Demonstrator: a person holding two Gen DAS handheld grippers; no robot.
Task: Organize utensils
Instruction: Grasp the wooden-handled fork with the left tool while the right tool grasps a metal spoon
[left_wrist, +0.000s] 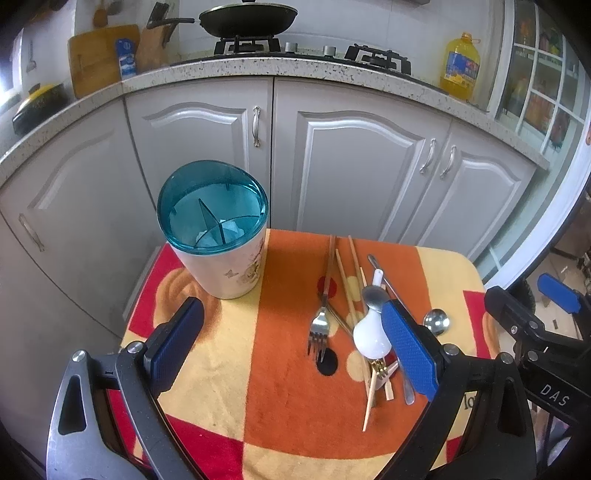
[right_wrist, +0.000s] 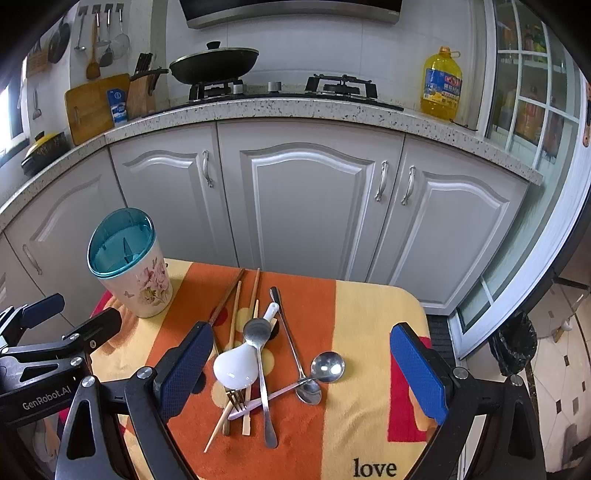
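A white flowered utensil holder (left_wrist: 221, 273) (right_wrist: 147, 284) with a teal divided rim stands upright at the back left of the towel-covered table (left_wrist: 288, 413) (right_wrist: 365, 406). A loose pile lies right of it: a silver fork (left_wrist: 319, 328), wooden chopsticks (left_wrist: 345, 288) (right_wrist: 234, 317), a white ceramic spoon (left_wrist: 371, 336) (right_wrist: 236, 365), metal spoons (left_wrist: 436, 320) (right_wrist: 328, 366) and a gold fork (right_wrist: 236, 398). My left gripper (left_wrist: 291, 350) (right_wrist: 74, 314) hovers open over the table between holder and pile. My right gripper (right_wrist: 303, 373) (left_wrist: 528, 295) hangs open above the pile. Neither holds anything.
Grey cabinet doors (right_wrist: 306, 206) stand close behind the table under a speckled counter (right_wrist: 280, 109) with a wok (right_wrist: 214, 64), a knife block (right_wrist: 142, 92) and an oil bottle (right_wrist: 441, 83). A glass-paned door (right_wrist: 532, 92) and a tiled floor (right_wrist: 554, 369) lie to the right.
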